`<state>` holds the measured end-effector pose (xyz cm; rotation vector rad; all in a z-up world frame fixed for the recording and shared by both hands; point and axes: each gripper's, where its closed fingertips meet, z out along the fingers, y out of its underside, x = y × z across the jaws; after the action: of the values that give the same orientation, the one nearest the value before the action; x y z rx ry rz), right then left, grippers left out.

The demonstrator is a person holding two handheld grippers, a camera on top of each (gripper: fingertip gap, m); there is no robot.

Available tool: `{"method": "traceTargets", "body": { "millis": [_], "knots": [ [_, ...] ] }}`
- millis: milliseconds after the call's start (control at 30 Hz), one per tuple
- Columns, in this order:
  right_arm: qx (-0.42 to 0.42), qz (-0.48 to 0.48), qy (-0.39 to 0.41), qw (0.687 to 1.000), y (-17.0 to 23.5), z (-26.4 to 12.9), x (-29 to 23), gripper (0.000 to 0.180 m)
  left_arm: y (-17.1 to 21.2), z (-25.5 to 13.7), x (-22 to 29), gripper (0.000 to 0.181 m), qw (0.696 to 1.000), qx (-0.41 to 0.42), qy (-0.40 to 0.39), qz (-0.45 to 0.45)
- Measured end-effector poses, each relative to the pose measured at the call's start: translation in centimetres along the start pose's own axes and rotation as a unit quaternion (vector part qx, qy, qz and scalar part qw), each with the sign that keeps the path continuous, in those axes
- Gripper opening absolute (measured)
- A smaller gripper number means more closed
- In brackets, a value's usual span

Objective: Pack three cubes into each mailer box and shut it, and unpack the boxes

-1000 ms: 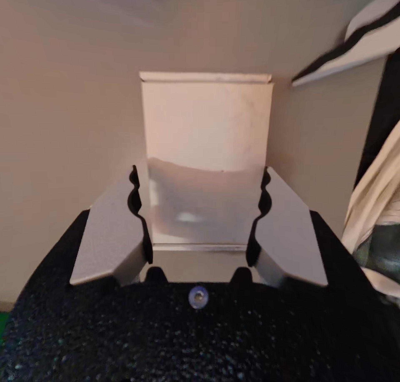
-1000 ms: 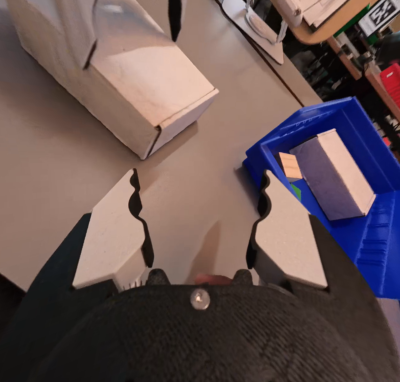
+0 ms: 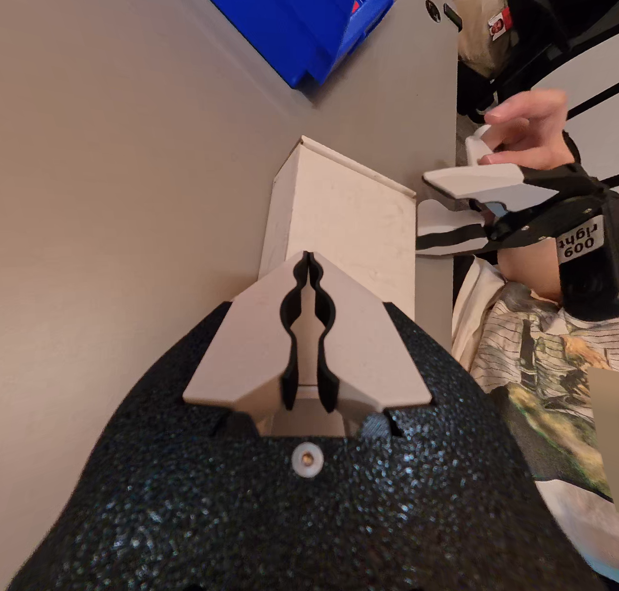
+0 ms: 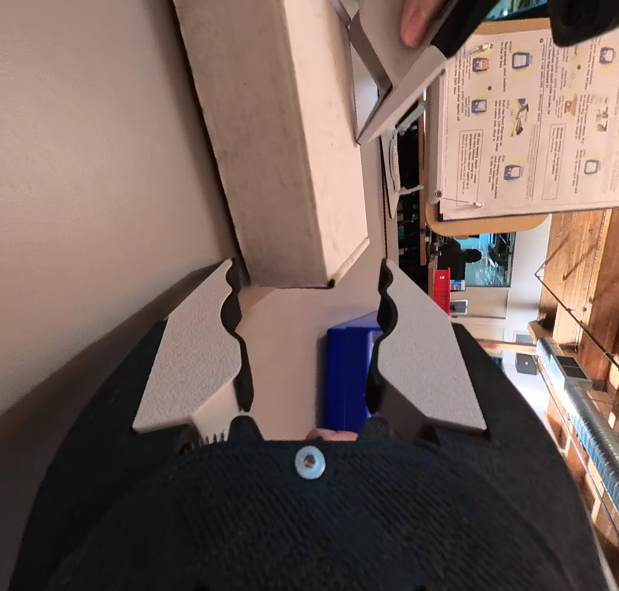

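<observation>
Beige counter (image 3: 117, 206) fills both views, and a shut white mailer box (image 3: 348, 216) lies on it; a blue bin (image 3: 301, 15) is seen beyond the box in the left wrist view, while only a corner of it (image 4: 345, 374) shows between the jaws in the right wrist view. Only the right wrist view takes in a clipboard with a printed sheet (image 4: 536, 123) and wooden shelving (image 4: 582, 307) behind; only the left wrist view shows a person's hand (image 3: 532, 133) and printed shirt (image 3: 542, 357) at the counter's edge. Against a second ago, the left gripper (image 3: 307, 257) has been closed, its jaws now pressed together with nothing seen between them, where they had stood apart over the box; the right gripper (image 4: 308, 267) is held with jaws apart as before, turned sideways. The box lies just ahead of the left jaws' tips; its near end sits at the right gripper's left jaw tip, not between the jaws.
</observation>
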<state>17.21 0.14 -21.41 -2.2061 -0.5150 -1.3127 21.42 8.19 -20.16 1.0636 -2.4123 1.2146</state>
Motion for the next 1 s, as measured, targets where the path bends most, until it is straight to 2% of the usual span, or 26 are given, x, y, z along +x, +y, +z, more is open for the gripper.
{"method": "traceTargets", "body": {
  "millis": [133,333,467,567,667,733,767,800,900,967,1000],
  "knots": [
    [0.013,-0.05,0.002,0.999,-0.7,1.0,0.0,0.08,-0.3,-0.2,-0.5,0.0,1.0,0.006,0.012,-0.024],
    [0.012,-0.137,0.043,0.99,-1.0,2.9,1.8,0.097,-0.7,-0.4,-1.3,0.0,0.998,0.012,0.032,-0.045],
    [0.008,-0.177,0.069,0.982,-0.8,4.2,2.6,0.095,-1.1,-0.7,-2.6,0.0,0.998,0.031,0.018,-0.053],
    [-0.01,-0.213,0.102,0.972,-0.9,5.1,3.7,0.071,-1.1,-0.6,-2.2,0.0,0.998,0.035,0.022,-0.043],
    [-0.01,-0.199,0.093,0.976,-1.0,5.6,3.6,0.067,-1.1,-0.7,-2.2,0.0,0.999,0.04,0.005,-0.02],
    [0.015,-0.188,0.083,0.979,-1.4,5.5,3.1,0.066,-1.4,-1.1,-2.2,0.0,0.997,0.061,-0.032,0.038],
    [0.022,-0.183,0.08,0.98,-1.6,5.5,2.8,0.065,-1.9,-1.8,-1.8,0.011,0.991,0.091,-0.056,0.086],
    [0.027,-0.177,0.076,0.981,-1.7,5.4,2.5,0.065,-2.6,-2.7,-1.0,0.037,0.979,0.129,-0.081,0.135],
    [0.038,-0.167,0.068,0.983,-1.7,5.3,2.1,0.064,-2.4,-5.1,1.7,0.086,0.929,0.195,-0.159,0.273],
    [0.04,-0.164,0.063,0.984,-1.6,5.3,2.2,0.064,-0.3,-5.6,2.8,0.095,0.884,0.173,-0.216,0.376],
    [0.04,-0.163,0.057,0.984,-1.5,5.3,2.3,0.064,0.5,-6.0,3.0,0.085,0.86,0.168,-0.255,0.409]
  ]
}}
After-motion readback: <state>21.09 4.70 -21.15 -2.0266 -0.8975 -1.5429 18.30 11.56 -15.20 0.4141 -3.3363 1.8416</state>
